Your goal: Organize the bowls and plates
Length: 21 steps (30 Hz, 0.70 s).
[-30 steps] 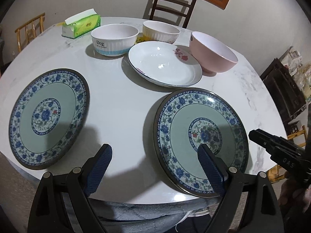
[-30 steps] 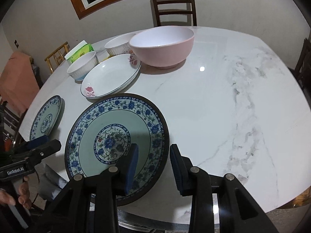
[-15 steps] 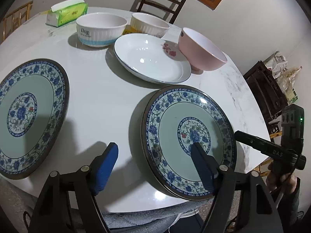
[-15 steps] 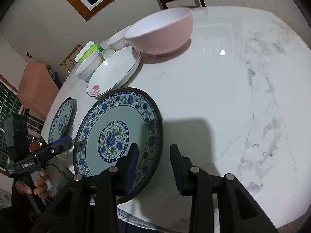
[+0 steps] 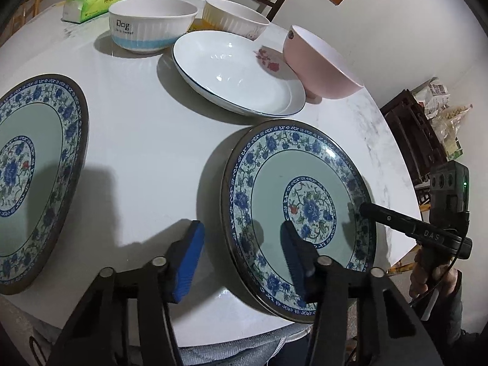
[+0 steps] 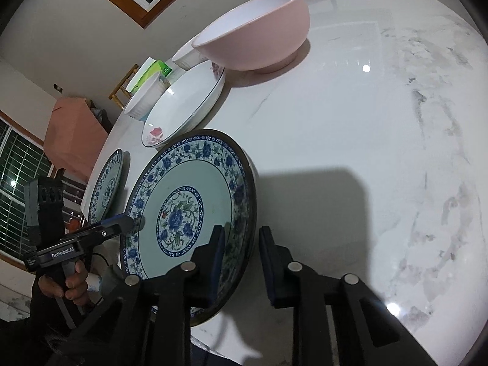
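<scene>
Two patterned plates lie flat at the near edge of the bench: one near the left edge [image 5: 33, 177] and one more to the right [image 5: 300, 213]. Behind them, toward the far edge, stand a white plate [image 5: 238, 73], a pink bowl [image 5: 323, 67], a "Dog" bowl [image 5: 152, 23] and a ribbed bowl [image 5: 235, 15], with a tissue pack [image 5: 97, 0] at the far left. The dishes are spread singly, so I judge that the sorting is at its beginning and the right patterned plate is the first piece to lift.

Both grippers come to this plate from opposite sides, probably to share its weight. The left gripper [image 5: 241, 256] has just been closing; its jaws are half open and stand across the left rim, one pad over the bench and one over the plate, and the pads do not press yet. The right gripper [image 6: 242, 262] has just been closing too; its narrow gap stands across the right rim, one pad over the plate and one outside, and I see no contact yet, so neither holds anything.
</scene>
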### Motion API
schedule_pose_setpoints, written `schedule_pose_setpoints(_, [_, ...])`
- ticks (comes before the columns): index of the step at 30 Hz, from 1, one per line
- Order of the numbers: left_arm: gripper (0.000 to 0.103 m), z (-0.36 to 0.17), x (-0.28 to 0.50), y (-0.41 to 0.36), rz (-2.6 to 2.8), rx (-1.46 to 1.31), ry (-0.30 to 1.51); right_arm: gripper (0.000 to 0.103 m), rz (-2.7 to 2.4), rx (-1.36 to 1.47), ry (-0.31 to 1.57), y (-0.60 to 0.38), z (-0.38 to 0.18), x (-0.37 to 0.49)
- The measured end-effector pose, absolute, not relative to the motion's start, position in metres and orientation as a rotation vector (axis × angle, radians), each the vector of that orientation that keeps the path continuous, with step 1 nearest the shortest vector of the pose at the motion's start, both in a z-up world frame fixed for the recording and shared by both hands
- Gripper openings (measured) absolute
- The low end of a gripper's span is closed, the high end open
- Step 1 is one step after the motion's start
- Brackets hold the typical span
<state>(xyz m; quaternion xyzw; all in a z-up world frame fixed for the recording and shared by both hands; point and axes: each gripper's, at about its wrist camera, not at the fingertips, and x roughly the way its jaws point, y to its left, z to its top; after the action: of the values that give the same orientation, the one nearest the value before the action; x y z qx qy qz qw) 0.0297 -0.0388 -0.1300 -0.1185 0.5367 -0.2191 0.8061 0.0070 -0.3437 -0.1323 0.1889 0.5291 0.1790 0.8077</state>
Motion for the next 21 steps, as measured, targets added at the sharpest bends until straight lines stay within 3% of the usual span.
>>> schedule_pose_setpoints(9, [0.037, -0.1301, 0.0284, -0.0470, -0.498, -0.208, 1.153, 0.015, 0.394, 0.406, 1.128, -0.3446, -0.1338, 0.0091])
schedule_pose_setpoints(14, [0.020, -0.1312, 0.0284, -0.0463, -0.456, -0.178, 1.154, 0.015, 0.374, 0.421, 1.107, -0.3456, -0.1343, 0.0055])
schedule_pose_setpoints(21, [0.018, -0.1298, 0.0269, -0.0458, -0.433, -0.149, 1.152, 0.015, 0.330, 0.415, 1.109, -0.3407, -0.1330, 0.0045])
